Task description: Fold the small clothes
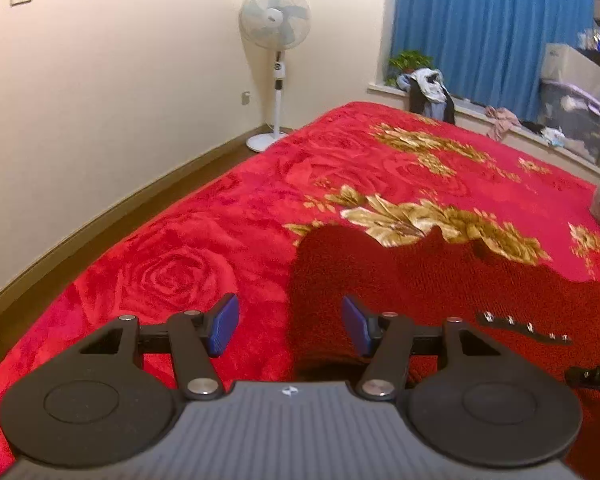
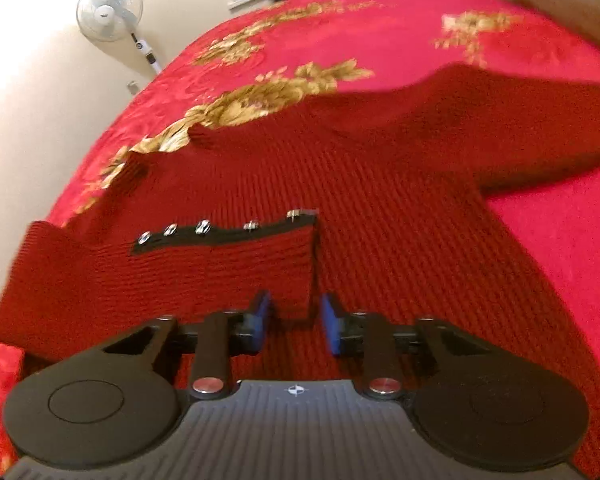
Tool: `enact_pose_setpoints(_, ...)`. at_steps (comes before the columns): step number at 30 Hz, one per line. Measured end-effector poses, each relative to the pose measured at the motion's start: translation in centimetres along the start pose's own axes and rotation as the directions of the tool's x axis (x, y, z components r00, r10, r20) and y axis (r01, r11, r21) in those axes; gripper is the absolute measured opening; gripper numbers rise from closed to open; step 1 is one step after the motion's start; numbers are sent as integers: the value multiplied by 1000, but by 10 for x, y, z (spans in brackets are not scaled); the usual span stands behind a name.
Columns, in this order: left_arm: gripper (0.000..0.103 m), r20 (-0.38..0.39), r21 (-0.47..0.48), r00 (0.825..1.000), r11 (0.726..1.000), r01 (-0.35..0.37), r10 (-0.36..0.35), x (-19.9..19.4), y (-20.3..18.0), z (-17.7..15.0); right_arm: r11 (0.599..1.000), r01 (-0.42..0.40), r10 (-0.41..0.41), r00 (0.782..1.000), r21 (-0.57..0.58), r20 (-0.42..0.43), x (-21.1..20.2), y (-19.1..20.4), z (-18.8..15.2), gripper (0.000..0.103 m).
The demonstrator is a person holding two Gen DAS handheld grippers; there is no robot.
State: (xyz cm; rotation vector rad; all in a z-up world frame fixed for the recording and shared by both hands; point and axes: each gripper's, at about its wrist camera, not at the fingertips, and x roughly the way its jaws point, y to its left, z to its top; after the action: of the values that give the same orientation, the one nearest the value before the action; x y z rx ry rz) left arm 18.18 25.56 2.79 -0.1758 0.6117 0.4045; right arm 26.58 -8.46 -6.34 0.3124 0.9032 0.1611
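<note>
Both grippers, left gripper (image 1: 290, 326) and right gripper (image 2: 295, 322), had fingers spread, empty, above a red knit sweater (image 2: 380, 184); its button strip (image 2: 220, 232) lay at eleven o'clock.

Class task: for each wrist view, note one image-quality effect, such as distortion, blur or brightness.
Left wrist view: fisheye bends the skirting board into a curve; the fan is fairly sharp. Right wrist view: the dark red sweater looks smeared with blur, and the wall at left is washed out bright.
</note>
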Motion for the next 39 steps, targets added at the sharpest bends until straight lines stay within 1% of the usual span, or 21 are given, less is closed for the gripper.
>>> enact_pose_setpoints(1,63,-1,-18,1000,1000,-1,1,1,4,2,999,32,-32,999,-14,9,0,5,4,10)
enact_pose_setpoints(3,63,-8,-53,1000,999,3,-3,2,10,6,999,37,-36,999,-23,20,-2,6,8,2)
enact_pose_setpoints(5,63,-13,-74,1000,997,6,-7,3,14,8,998,29,-24,995,-47,95,-18,6,23,1)
enact_pose_setpoints(7,63,-16,-75,1000,997,10,-12,1,14,8,997,47,-31,973,-65,227,-42,6,44,1)
enact_pose_setpoints(9,63,-21,-59,1000,998,18,-19,2,10,8,988,141,-116,935,-54,335,-59,1,65,1)
enact_pose_setpoints(10,63,-26,-50,999,999,21,-22,3,8,7,983,179,-151,922,-48,356,-60,-3,71,1)
enact_pose_setpoints(11,63,-32,-42,999,999,25,-26,5,6,6,975,215,-186,917,-46,352,-56,-9,76,2)
enact_pose_setpoints(13,63,-53,-34,998,999,35,-37,10,3,4,952,303,-279,922,-52,268,-37,-20,81,4)
enact_pose_setpoints(14,63,-65,-31,997,999,39,-41,12,2,2,947,317,-295,922,-50,252,-33,-25,80,4)
enact_pose_setpoints(16,63,-82,-24,996,999,40,-41,16,-1,1,955,291,-264,918,-51,294,-35,-29,72,10)
enact_pose_setpoints(18,63,-87,-13,995,999,38,-39,17,-4,-1,979,193,-165,942,-69,291,-32,-32,64,19)
enact_pose_setpoints(20,63,-86,-6,996,999,40,-40,16,-7,-3,993,85,-66,976,-87,207,-17,-35,56,22)
enact_pose_setpoints(21,63,-86,-2,995,999,41,-41,16,-7,-3,991,76,-60,989,-109,138,-4,-36,52,22)
enact_pose_setpoints(22,63,-88,2,995,999,42,-42,16,-8,-5,985,105,-96,993,-136,70,9,-36,49,21)
enact_pose_setpoints(23,63,-91,6,995,999,41,-40,16,-8,-6,977,137,-131,990,-164,45,17,-37,45,21)
enact_pose_setpoints(25,63,-98,6,995,999,36,-35,17,-8,-7,974,149,-136,987,-172,88,10,-35,43,22)
enact_pose_setpoints(27,63,-99,4,994,999,37,-36,17,-7,-7,981,118,-102,989,-151,106,2,-36,44,25)
enact_pose_setpoints(28,63,-100,4,994,999,36,-35,17,-7,-7,979,118,-103,990,-166,100,6,-39,43,27)
enact_pose_setpoints(29,63,-101,3,994,999,36,-35,16,-7,-7,969,154,-143,987,-193,68,10,-40,41,27)
enact_pose_setpoints(31,63,-100,2,994,999,45,-44,16,-7,-7,963,162,-151,986,-215,71,5,-42,41,28)
enact_pose_setpoints(39,63,-96,3,994,999,52,-52,12,-8,-7,953,153,-124,985,-263,121,-70,-53,34,34)
